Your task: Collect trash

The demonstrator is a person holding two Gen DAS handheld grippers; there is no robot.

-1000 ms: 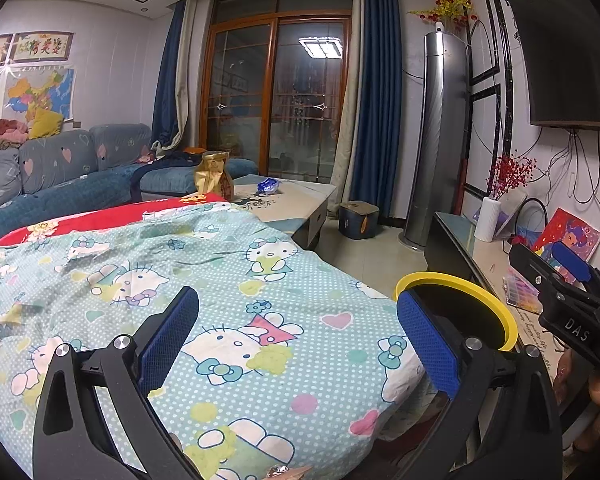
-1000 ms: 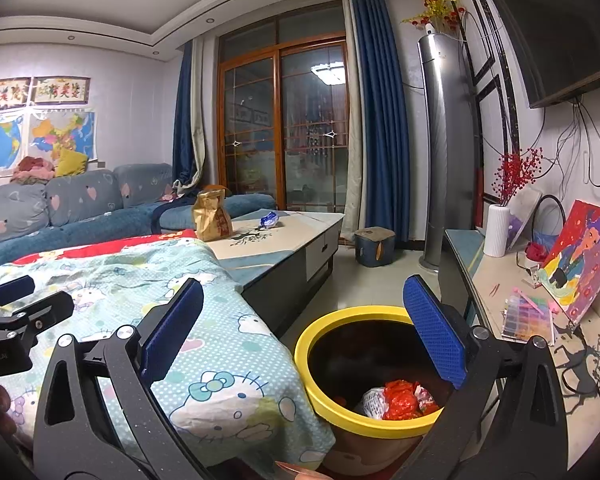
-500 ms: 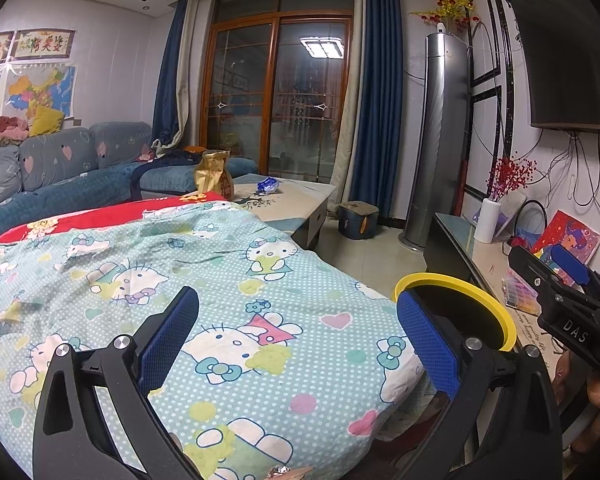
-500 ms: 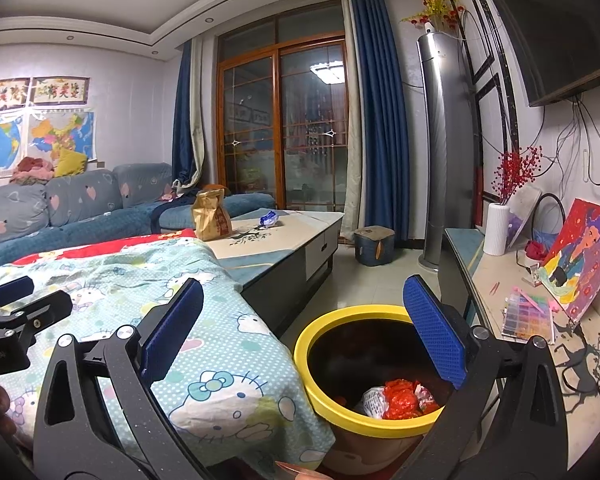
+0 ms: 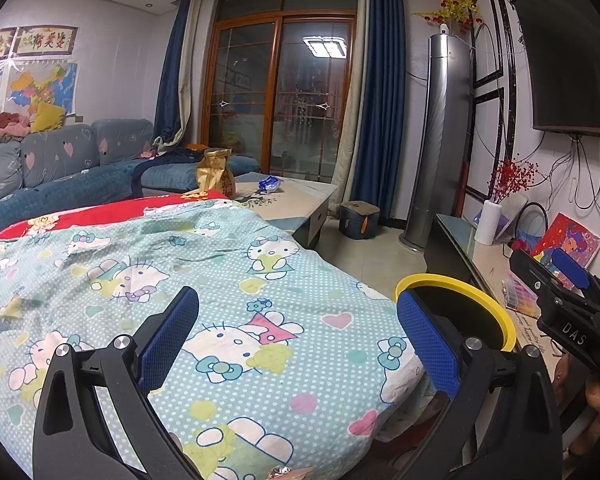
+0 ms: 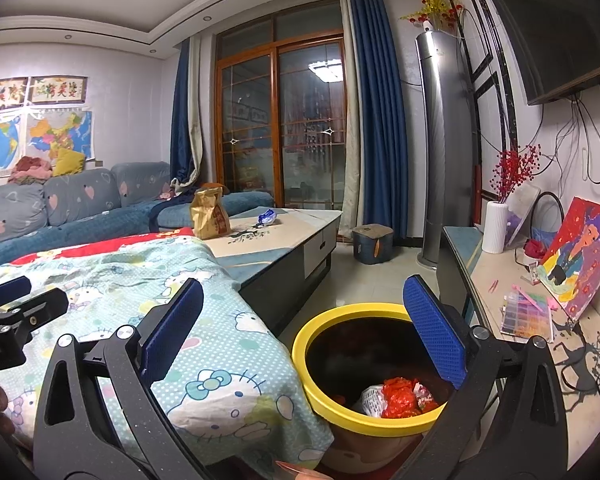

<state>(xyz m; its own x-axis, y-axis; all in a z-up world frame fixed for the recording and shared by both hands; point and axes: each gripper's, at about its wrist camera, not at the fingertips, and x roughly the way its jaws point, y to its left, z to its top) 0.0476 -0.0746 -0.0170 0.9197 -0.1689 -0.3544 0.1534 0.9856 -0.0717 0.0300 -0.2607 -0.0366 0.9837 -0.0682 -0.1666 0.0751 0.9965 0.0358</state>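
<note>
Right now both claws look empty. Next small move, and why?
Probably carry the right claw toward the blue wrapper on the coffee table: both claws are open, the left claw over the bedspread, and the yellow-rimmed bin already holds red trash.

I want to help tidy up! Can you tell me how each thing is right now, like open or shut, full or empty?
left gripper: open, holding nothing
right gripper: open, holding nothing
yellow-rimmed bin: no lid, red and white trash at the bottom
brown paper bag: upright on the coffee table
blue wrapper: crumpled, lying on the coffee table
glass doors: shut
TV: off
</note>
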